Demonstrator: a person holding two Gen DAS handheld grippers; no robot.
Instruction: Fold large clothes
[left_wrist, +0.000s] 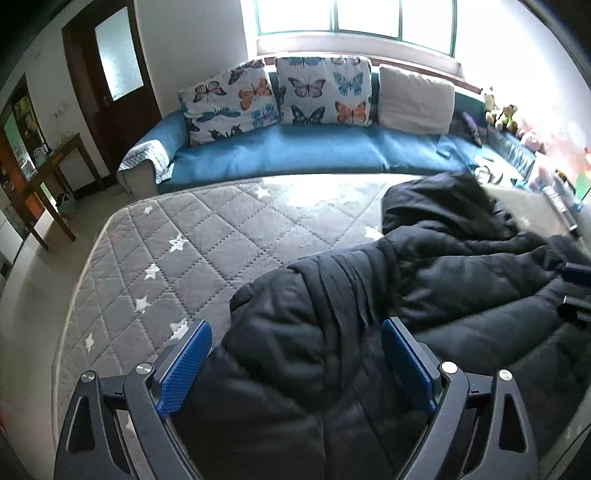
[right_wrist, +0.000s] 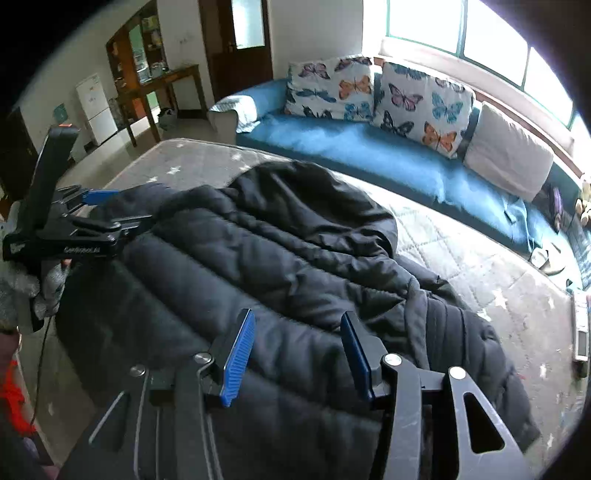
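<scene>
Black padded coat (left_wrist: 369, 332) is lying bunched at five o'clock on the quilted mattress (left_wrist: 177, 258), left gripper (left_wrist: 295, 365) gaping wide and right gripper (right_wrist: 297, 354) half-open, both holding nothing; slippery bulk is risking unfolding.

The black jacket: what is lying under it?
The jacket lies on a grey quilted mattress with white stars. The part of the mattress beneath it is covered, so anything else there cannot be seen.

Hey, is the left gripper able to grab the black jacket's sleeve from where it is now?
Probably yes. The left gripper is open, with the black puffer jacket's sleeve bunched between its fingers, pads clear of it. Nothing lies in between, so closing should catch fabric.
</scene>
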